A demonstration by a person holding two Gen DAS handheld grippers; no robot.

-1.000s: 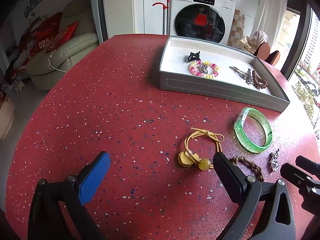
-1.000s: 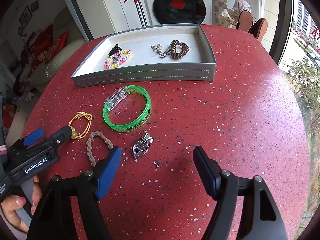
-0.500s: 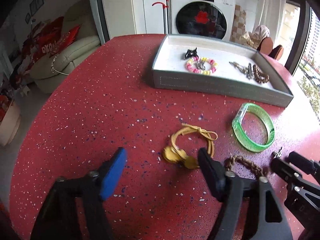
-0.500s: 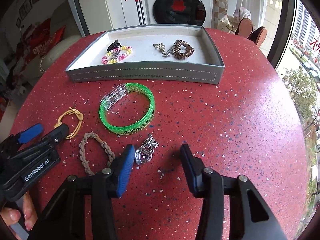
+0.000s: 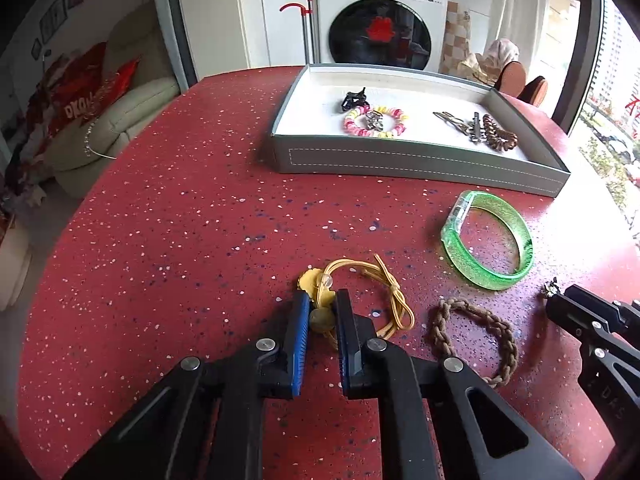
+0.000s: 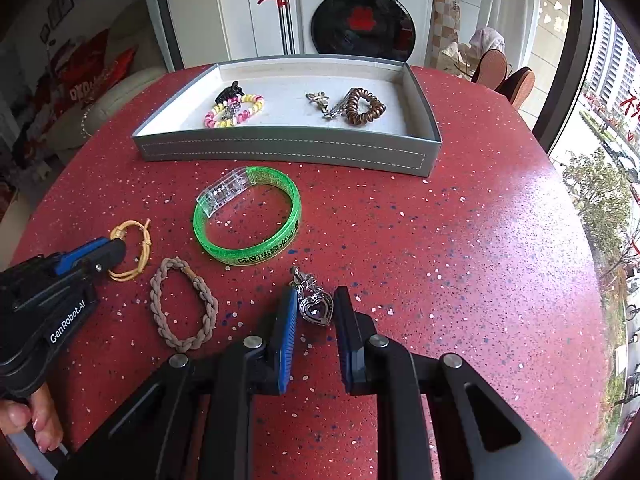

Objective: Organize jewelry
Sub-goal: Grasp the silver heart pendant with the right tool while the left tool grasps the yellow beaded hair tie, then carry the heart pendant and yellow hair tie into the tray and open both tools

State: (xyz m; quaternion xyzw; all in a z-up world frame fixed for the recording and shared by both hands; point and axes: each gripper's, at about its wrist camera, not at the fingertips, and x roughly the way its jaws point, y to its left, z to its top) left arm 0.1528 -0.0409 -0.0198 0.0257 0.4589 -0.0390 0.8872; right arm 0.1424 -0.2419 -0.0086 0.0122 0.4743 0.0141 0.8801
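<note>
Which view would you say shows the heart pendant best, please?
The right wrist view: the heart pendant lies whole and sharp on the table between the right hand-held gripper fingers, its heart shape plain. The left wrist view shows only a sliver of it at the far right, mostly hidden behind that gripper.

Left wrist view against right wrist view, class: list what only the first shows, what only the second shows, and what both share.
Only the left wrist view shows the round bead and flat yellow charm of the yellow cord hair tie between the left gripper fingers.

Only the right wrist view shows the whole silver heart-shaped pendant between the right gripper fingers, and the person's fingertips.

Both show the grey tray, the green translucent bangle, the braided beige bracelet and the red speckled table.
</note>
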